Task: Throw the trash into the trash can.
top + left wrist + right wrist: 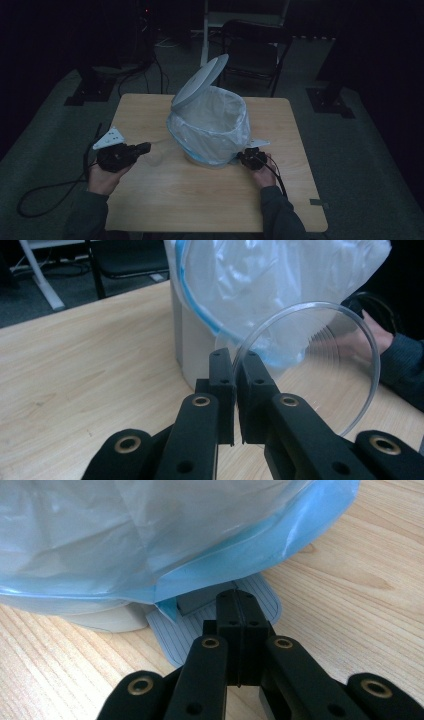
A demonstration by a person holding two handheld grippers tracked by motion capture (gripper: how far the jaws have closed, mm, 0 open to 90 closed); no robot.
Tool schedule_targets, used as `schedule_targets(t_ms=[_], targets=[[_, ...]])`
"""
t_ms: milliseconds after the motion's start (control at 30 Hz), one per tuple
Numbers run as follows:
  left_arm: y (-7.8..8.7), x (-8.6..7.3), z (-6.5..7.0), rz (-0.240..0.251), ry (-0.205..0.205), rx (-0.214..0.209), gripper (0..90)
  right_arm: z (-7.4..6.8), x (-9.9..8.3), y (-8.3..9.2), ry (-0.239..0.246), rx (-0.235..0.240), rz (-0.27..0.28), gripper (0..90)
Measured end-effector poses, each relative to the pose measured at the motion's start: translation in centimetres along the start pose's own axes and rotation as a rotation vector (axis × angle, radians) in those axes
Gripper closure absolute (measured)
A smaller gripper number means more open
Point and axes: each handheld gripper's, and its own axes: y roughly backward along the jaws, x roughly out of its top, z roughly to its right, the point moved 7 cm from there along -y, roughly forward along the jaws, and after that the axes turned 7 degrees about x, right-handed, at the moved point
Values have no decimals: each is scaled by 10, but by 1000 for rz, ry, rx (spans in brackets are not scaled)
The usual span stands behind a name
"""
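Pinching a clear plastic lid [320,360] by its rim, the left hand-held gripper [239,371] holds it on edge, face toward the pedal bin [212,125]; the right hand-held gripper [239,611], jaws closed, presses the pedal [195,630].

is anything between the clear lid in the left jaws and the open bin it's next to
Nothing visible. The left gripper pinches the clear lid beside the bin; its flip lid is up, and bare table lies between.

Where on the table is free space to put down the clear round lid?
Bare wood lies along the table near edge between both hands, and at the far left corner beside the bin. It is crowded at the bin's base, where the right gripper presses the pedal.
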Motion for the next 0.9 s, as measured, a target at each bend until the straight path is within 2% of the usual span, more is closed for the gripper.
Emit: schedule_targets(t_ms=[400,733,900], targets=[[1,10,5,11,-17,-19,871,0,0,0,0,1,0,900],[8,23,13,57,-26,-75,871,0,0,0,1,0,-1,900],[6,28,17,63,-33,-91,871,0,0,0,2,1,-1,900]])
